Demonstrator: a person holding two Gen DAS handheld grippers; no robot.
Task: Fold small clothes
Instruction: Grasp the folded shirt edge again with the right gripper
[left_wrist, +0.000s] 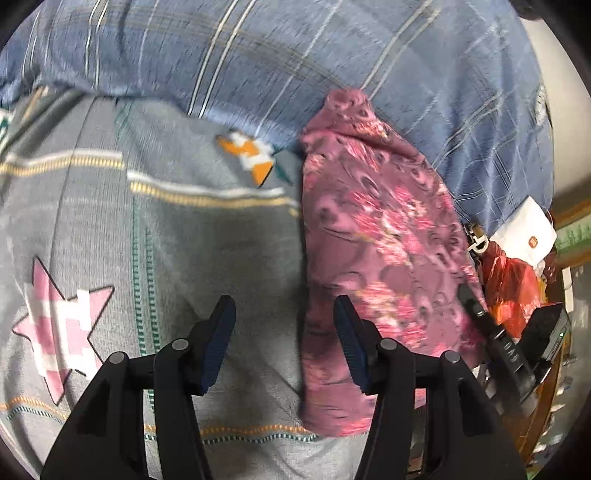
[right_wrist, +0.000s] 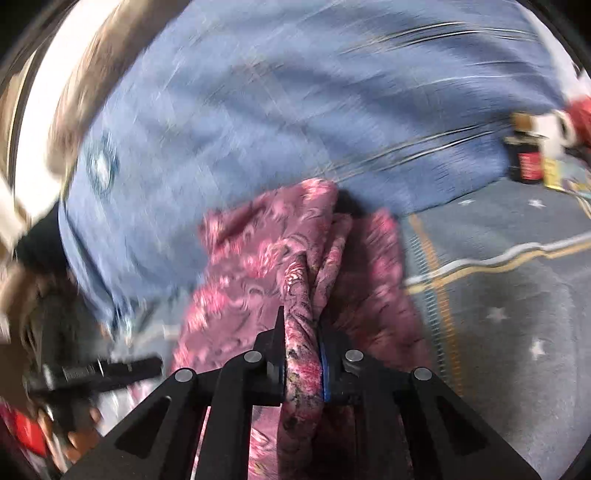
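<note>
Left to right: the left gripper (left_wrist: 284, 343) is hovering over the grey patterned bedsheet (left_wrist: 110, 221) with its jaws released and nothing between them. The pink floral garment (left_wrist: 373, 251) is lying just to that gripper's right, its long axis running away from the camera toward the blue plaid quilt (left_wrist: 295, 55). The right gripper (right_wrist: 303, 354) is clenching a bunched fold of the garment's near edge, so the right hand is judged the nearer. The coming fold is likely turning on carrying that edge along the long axis. A black device (left_wrist: 498, 332) is lying at the far right.
</note>
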